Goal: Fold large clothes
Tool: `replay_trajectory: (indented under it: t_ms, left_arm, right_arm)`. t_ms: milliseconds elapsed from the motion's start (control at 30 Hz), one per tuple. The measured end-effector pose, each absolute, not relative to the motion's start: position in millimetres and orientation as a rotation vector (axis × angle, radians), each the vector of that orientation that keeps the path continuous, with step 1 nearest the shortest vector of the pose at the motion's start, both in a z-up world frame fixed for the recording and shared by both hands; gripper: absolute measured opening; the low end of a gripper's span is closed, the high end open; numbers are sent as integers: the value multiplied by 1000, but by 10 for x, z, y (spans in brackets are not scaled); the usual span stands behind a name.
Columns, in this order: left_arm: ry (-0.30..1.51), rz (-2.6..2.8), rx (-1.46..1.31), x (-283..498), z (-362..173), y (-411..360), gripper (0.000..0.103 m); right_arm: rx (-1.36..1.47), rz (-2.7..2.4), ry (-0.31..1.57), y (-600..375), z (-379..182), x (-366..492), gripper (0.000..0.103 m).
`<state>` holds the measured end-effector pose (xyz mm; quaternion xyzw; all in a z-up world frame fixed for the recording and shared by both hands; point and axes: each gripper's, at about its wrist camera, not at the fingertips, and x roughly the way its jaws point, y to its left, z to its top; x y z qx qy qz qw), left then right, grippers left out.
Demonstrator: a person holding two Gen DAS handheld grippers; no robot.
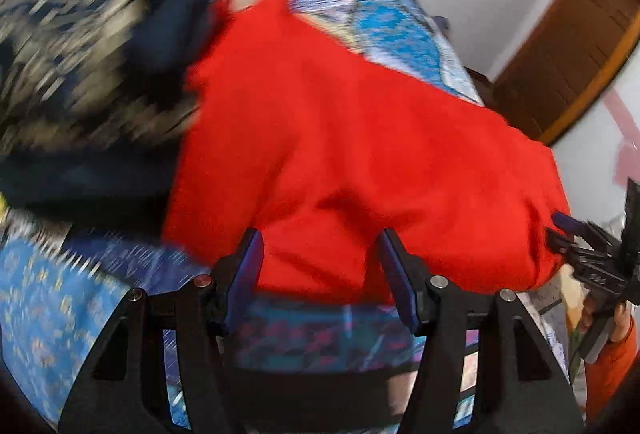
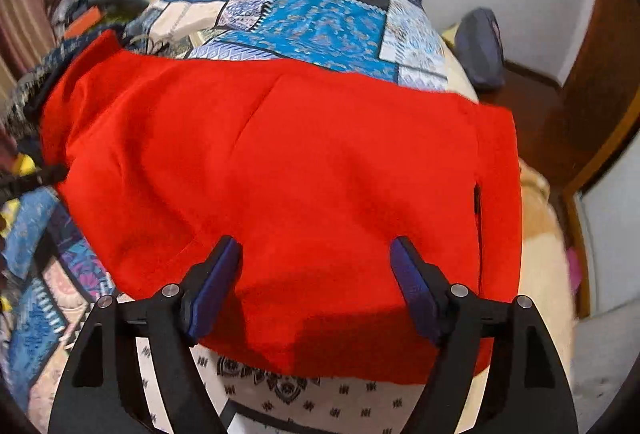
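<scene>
A large red garment lies spread flat over a bed with a blue patchwork bedspread. My left gripper stands open just above the garment's near edge, and no cloth is pinched between its blue pads. My right gripper is open wide over the near hem of the red garment, with its pads apart and the cloth lying under them. In the left wrist view the right gripper shows at the garment's right end, held by a hand in an orange sleeve.
A dark blue and beige patterned garment is heaped at the red garment's left side. A grey-blue cushion sits at the bed's far right, near a brown wooden door. A cream blanket lies along the bed's right edge.
</scene>
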<state>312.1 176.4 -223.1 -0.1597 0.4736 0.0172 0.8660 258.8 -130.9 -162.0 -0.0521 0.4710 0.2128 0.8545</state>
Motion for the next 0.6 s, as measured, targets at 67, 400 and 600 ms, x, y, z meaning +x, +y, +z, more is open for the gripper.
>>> replay_trajectory:
  t_ms: [67,400,600]
  left_arm:
    - [1005,103,-352,3025,-2281,1877,59]
    - [985,64,-628,2749,-2368,2109,64]
    - [956,4,-733,2938,-2509,2036,65]
  right_arm:
    - [-81,444,998,-1318,-1631,2551,76]
    - [-85,406,1001,-1267,-1623,2490,77]
    - [-77,399,1005,-1281,-1636,2487,77]
